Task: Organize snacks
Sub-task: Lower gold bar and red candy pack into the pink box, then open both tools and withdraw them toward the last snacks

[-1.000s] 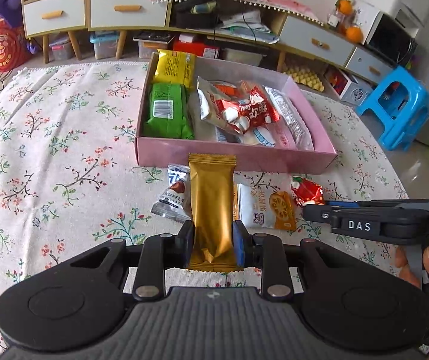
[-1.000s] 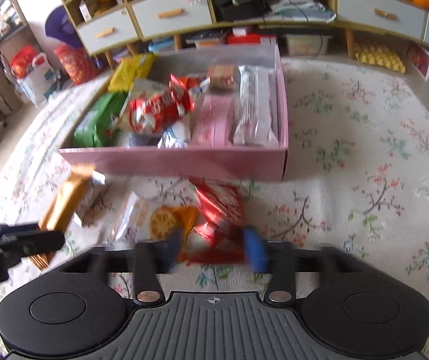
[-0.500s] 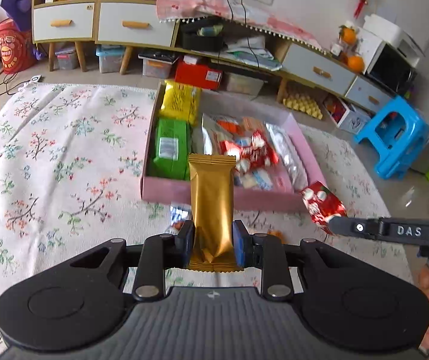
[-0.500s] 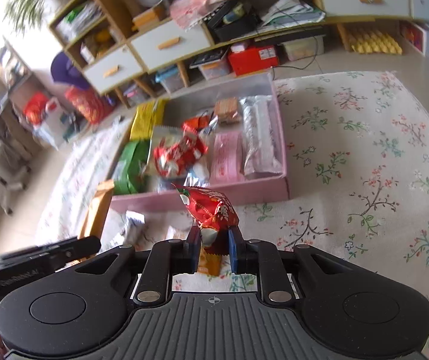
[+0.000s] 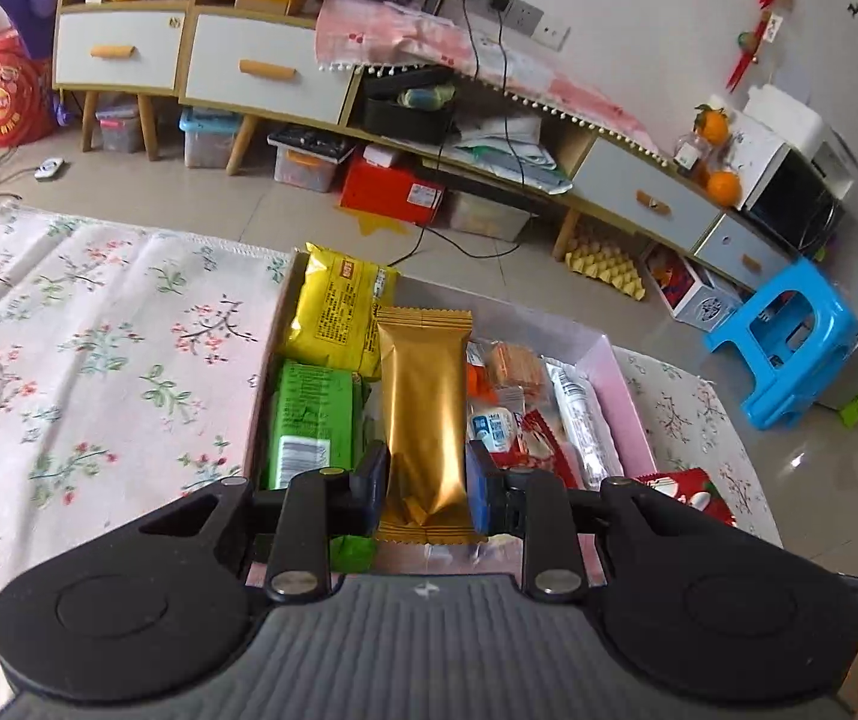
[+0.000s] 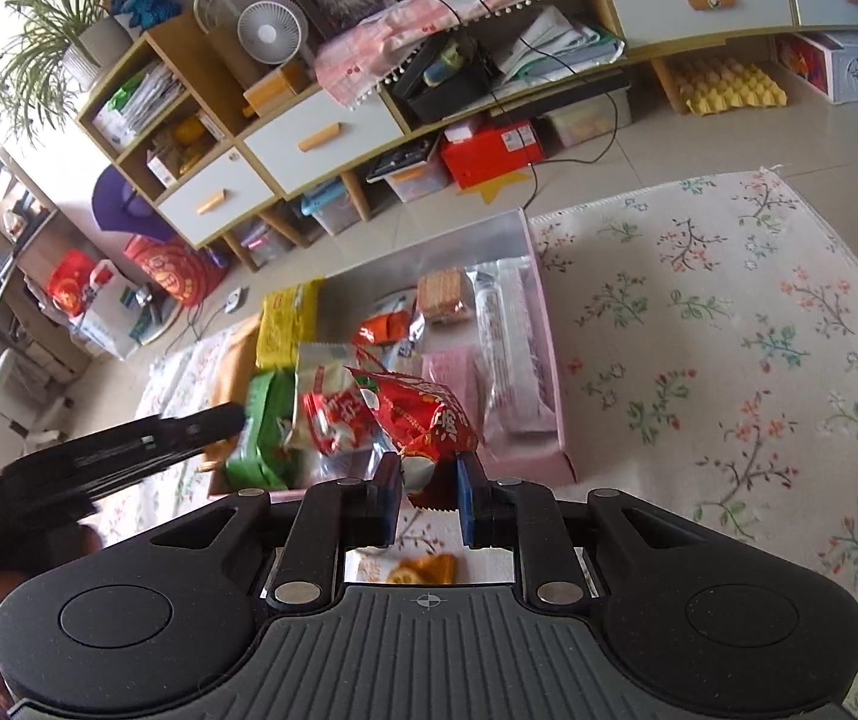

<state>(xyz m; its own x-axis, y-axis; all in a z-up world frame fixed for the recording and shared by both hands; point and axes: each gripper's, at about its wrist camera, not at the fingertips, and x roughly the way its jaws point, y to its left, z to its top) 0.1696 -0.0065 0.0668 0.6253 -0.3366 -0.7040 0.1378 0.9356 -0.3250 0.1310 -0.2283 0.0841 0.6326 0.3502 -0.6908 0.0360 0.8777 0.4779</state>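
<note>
Orange packet (image 6: 423,570) under right claw (image 6: 427,495) shows only there.

gold bar wrapper (image 5: 424,414) and crinkled red snack bag (image 6: 423,414) held above the pink box (image 6: 552,408) of packets.

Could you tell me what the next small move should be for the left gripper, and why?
Probably lower it and open over the pink box. The left gripper is shut on the gold bar, which hangs above the snacks between the green packet and the red wrappers.
</note>
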